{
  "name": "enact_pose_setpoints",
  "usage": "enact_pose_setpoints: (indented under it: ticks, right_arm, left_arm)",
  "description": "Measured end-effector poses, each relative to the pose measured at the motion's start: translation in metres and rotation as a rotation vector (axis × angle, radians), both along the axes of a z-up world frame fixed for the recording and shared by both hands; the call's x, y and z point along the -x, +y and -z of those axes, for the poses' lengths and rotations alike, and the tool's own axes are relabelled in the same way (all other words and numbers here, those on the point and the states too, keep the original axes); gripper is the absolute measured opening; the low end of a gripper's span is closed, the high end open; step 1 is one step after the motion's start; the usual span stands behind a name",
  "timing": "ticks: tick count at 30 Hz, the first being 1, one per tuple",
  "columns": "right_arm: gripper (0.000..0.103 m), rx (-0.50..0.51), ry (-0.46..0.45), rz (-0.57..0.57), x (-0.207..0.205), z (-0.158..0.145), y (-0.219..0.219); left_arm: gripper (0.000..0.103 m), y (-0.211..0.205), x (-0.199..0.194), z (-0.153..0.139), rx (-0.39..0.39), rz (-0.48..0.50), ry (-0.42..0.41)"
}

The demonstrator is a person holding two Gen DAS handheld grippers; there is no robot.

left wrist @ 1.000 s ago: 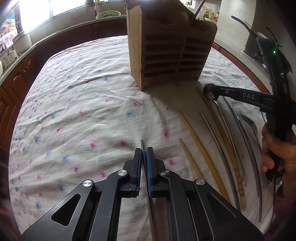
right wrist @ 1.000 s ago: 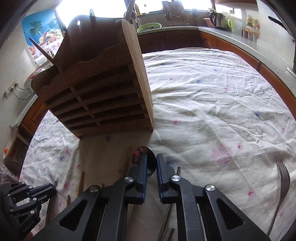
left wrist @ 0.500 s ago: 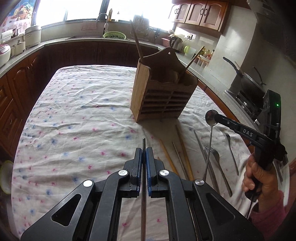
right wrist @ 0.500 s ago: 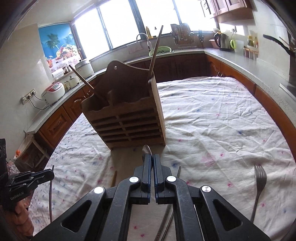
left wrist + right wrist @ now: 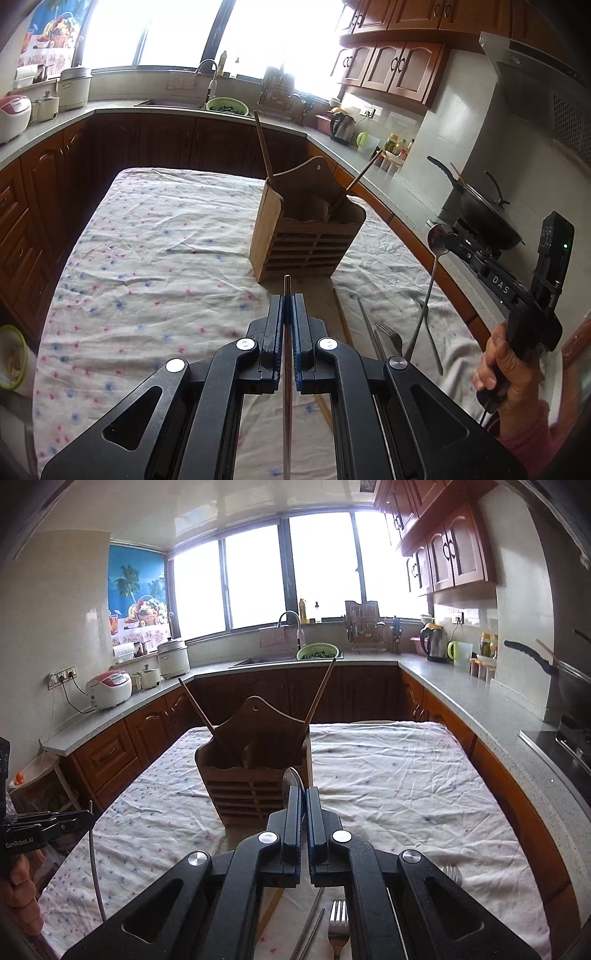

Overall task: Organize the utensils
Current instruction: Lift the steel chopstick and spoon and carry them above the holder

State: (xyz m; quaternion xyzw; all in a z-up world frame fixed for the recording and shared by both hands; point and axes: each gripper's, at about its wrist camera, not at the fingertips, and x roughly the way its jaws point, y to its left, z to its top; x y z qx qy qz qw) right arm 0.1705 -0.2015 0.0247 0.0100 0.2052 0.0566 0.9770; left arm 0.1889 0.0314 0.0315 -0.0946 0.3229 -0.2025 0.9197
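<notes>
Left wrist: left gripper (image 5: 288,309) pinched tight on a metal chopstick (image 5: 287,369), its tip aimed at the holder (image 5: 308,236) mid-table, likely for a drop-in. Fork (image 5: 388,338) and other utensils lie on the cloth (image 5: 147,258) towards the right edge. Right wrist: right gripper (image 5: 304,805) closed on a spoon (image 5: 292,780), bowl up, clear of the table, facing the holder (image 5: 255,771); two wooden sticks already stand inside.
</notes>
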Motion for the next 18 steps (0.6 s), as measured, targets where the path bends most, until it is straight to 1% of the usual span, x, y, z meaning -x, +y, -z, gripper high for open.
enact_pose_setpoints:
  ticks: [6,14,18]
  right_arm:
    - [0.002,0.006,-0.078,0.011,0.008,-0.009,0.004]
    - [0.002,-0.014,-0.111,0.045,0.002,-0.003,-0.002]
    - [0.002,0.006,-0.139,0.088,-0.004,-0.005,-0.001]
  left_arm:
    - [0.004,0.003,0.002,-0.015,0.023,-0.023,-0.044]
    - [0.004,0.005,-0.003,-0.029,0.056,-0.049,-0.087]
    - [0.004,0.006,-0.013,-0.042,0.069,-0.064,-0.117]
